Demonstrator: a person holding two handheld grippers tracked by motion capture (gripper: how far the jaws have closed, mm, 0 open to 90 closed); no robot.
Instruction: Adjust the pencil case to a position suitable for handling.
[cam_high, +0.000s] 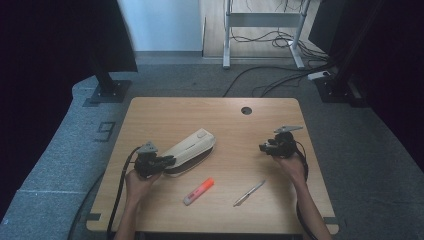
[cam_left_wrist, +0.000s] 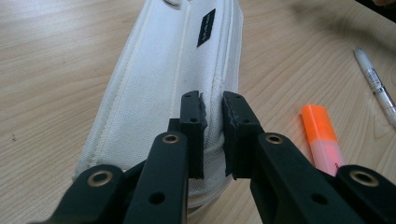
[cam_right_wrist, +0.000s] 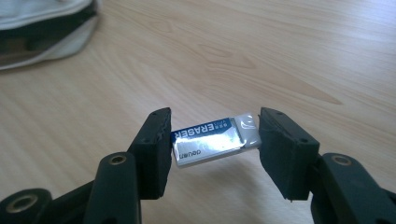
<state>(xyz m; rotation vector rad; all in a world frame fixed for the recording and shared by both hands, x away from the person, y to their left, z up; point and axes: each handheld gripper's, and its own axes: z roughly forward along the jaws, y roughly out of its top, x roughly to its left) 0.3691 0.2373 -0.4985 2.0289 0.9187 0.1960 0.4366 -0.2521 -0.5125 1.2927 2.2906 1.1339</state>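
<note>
Two grippers working over one wooden table (cam_high: 165, 112): left gripper (cam_high: 167, 161) at about 8 o'clock from table centre, right gripper (cam_high: 263, 147) at about 3 o'clock.

Counting: one white pencil case (cam_high: 191, 148), one orange highlighter (cam_high: 198, 191), one pen (cam_high: 249, 193), one eraser (cam_right_wrist: 215, 139).

Left gripper (cam_left_wrist: 214, 133) is pinching the pencil case (cam_left_wrist: 163, 84) at its near end, jaws nearly together on a fold of fabric along the zip side. Case is lying flat, long axis running from 8 o'clock to 2 o'clock, far end pointing to 2.

Right gripper (cam_right_wrist: 212, 144) is gripping the eraser end to end between spread jaws, eraser sitting above the tabletop, well apart from the case.

Highlighter (cam_left_wrist: 322, 140) is lying at 6 o'clock near the front edge, parallel to the case. Pen (cam_left_wrist: 376, 86) is lying at 5 o'clock, similar slant.

Open wood is showing between case and right gripper, and across the whole far half up to the cable hole (cam_high: 246, 110) at 12 o'clock.
</note>
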